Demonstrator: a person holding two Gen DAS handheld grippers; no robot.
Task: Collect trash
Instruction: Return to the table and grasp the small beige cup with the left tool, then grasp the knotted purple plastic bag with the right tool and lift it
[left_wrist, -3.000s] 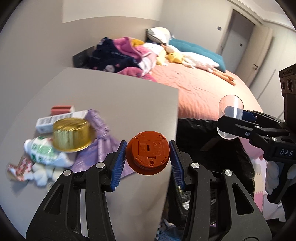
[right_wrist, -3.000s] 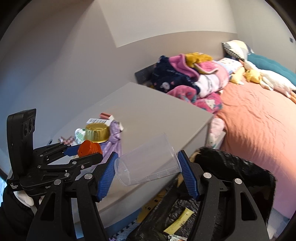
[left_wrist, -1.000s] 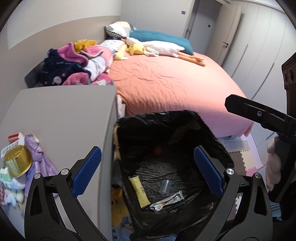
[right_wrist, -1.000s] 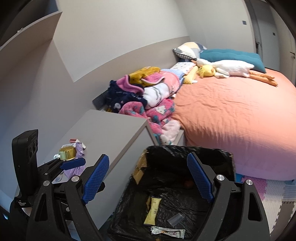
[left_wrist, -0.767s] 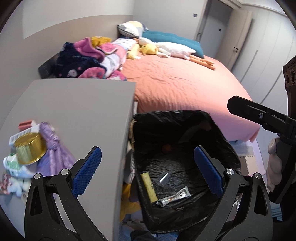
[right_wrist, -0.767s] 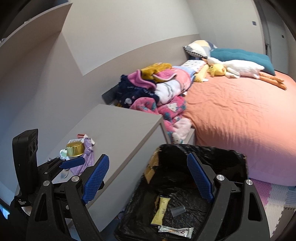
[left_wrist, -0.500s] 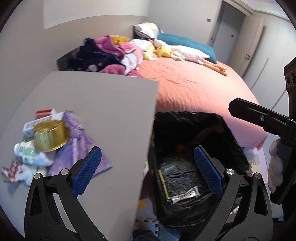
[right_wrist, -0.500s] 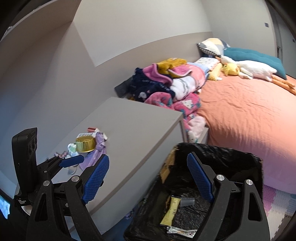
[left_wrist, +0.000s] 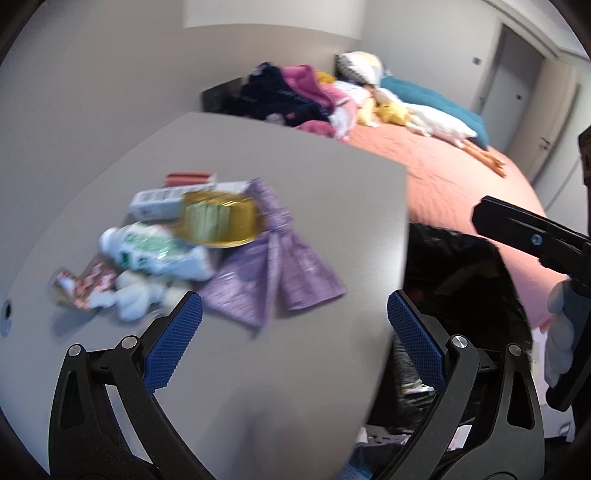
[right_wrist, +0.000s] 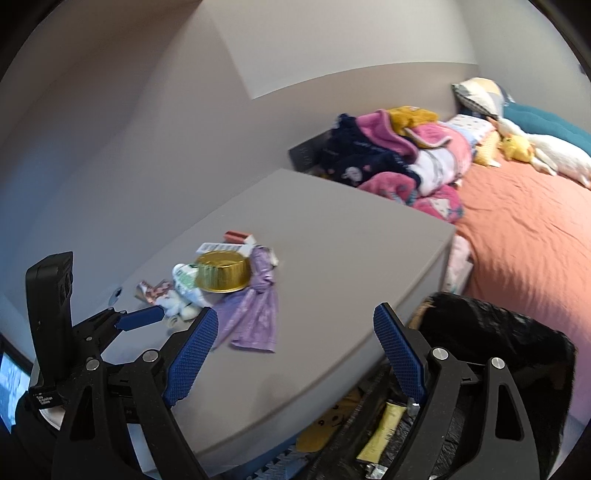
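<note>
We see the trash heaped left of centre in both views, on a grey tabletop (right_wrist: 332, 236). A gold foil cup (right_wrist: 222, 272) sits upside down in the middle of the heap, touching a white and green wrapper (left_wrist: 159, 253) on its lower left. Behind the cup lie a white carton (left_wrist: 159, 203) and a small red box (right_wrist: 236, 236). A purple cloth piece (right_wrist: 251, 317) spreads from under the cup toward the lower centre of the frame. At the heap's left end we find a red and white wrapper (left_wrist: 79, 282) and some white crumpled tissue (left_wrist: 133, 299); the left wrist view is blurred, so we cannot read any print.

Our left gripper (left_wrist: 293, 341) stands wide open and holds nothing, low in its own frame over the bare tabletop, with the heap just above its left finger. Our right gripper (right_wrist: 291, 356) is likewise wide open and empty, its left pad close to the cloth's edge.

A black trash bag (right_wrist: 517, 339) gapes at the lower right, just beside the table's edge, with a yellow sachet (right_wrist: 380, 432) inside. Beyond it an orange bed (right_wrist: 528, 236) carries piled clothes (right_wrist: 399, 158) in the upper right.
</note>
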